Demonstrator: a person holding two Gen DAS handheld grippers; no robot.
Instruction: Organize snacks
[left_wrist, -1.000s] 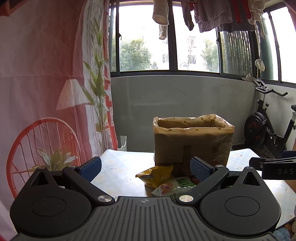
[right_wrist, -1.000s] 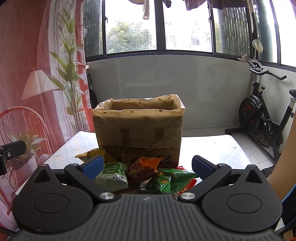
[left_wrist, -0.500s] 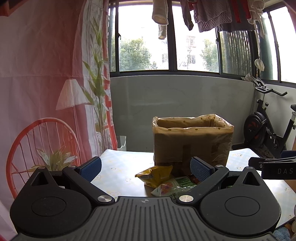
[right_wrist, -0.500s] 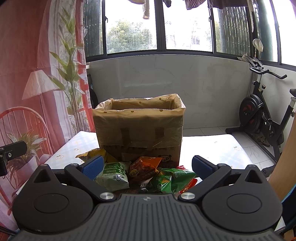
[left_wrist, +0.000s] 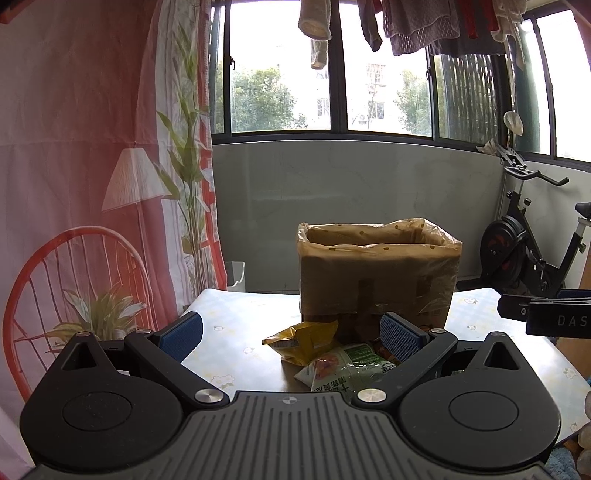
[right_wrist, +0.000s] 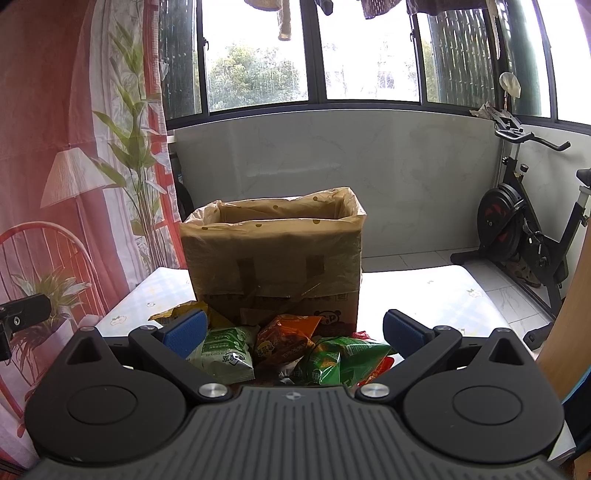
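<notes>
A cardboard box (left_wrist: 376, 280) lined with a plastic bag stands open on the table; it also shows in the right wrist view (right_wrist: 273, 266). Several snack packets lie in front of it: a yellow packet (left_wrist: 301, 341), a pale green packet (right_wrist: 223, 350), an orange packet (right_wrist: 284, 339) and a bright green packet (right_wrist: 340, 362). My left gripper (left_wrist: 291, 330) is open and empty, held short of the pile. My right gripper (right_wrist: 295, 330) is open and empty, just short of the packets.
The table (right_wrist: 443, 295) has a light flowered cover. An exercise bike (right_wrist: 524, 236) stands at the right. A red printed curtain (left_wrist: 92, 184) hangs at the left. A wooden panel (right_wrist: 569, 332) is close on the right.
</notes>
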